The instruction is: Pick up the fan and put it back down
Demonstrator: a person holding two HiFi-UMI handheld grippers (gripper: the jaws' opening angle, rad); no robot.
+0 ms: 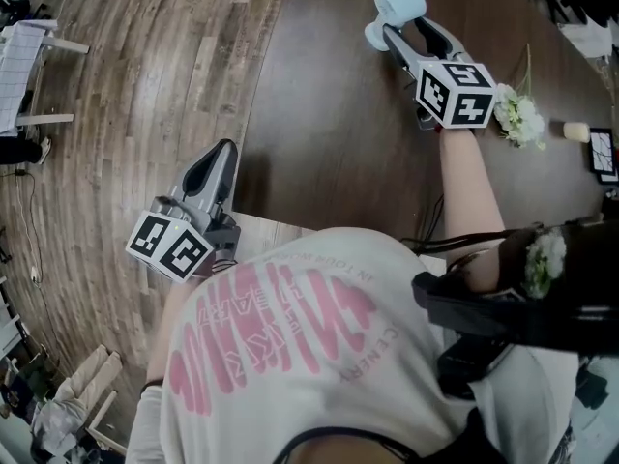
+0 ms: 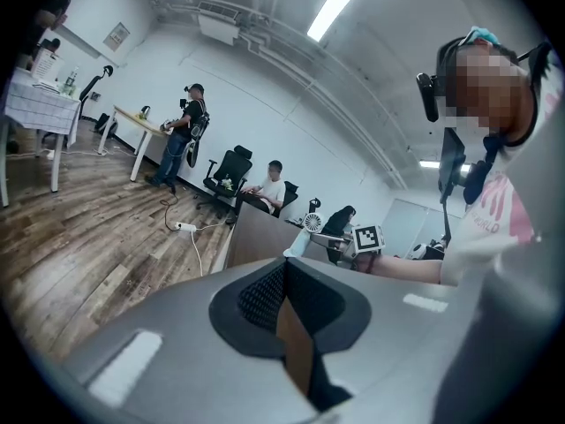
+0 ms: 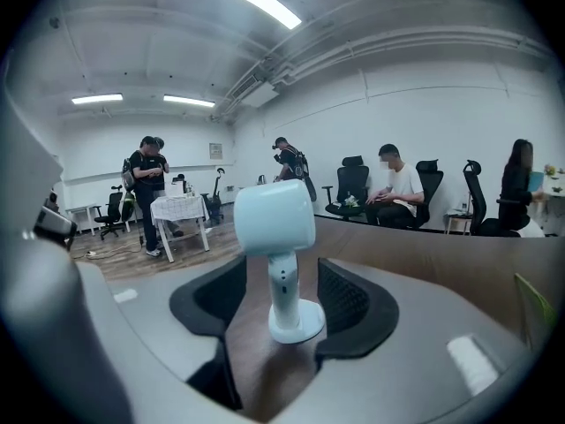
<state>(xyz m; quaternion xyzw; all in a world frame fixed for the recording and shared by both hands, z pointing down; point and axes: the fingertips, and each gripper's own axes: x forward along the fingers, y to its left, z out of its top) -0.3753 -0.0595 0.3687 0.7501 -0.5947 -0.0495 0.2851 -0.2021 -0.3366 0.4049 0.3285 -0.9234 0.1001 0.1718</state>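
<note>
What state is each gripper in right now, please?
Left gripper: jaws shut, holding nothing.
Right gripper: jaws open; the fan stands between them, not gripped.

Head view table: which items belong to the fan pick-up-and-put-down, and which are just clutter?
Job:
- fan, upright on the table
- right gripper, jaws open either side of the fan, not touching it

Lying about:
- white flowers
- small beige object
- dark-framed item at the right edge
- left gripper, shut, empty, away from the fan
</note>
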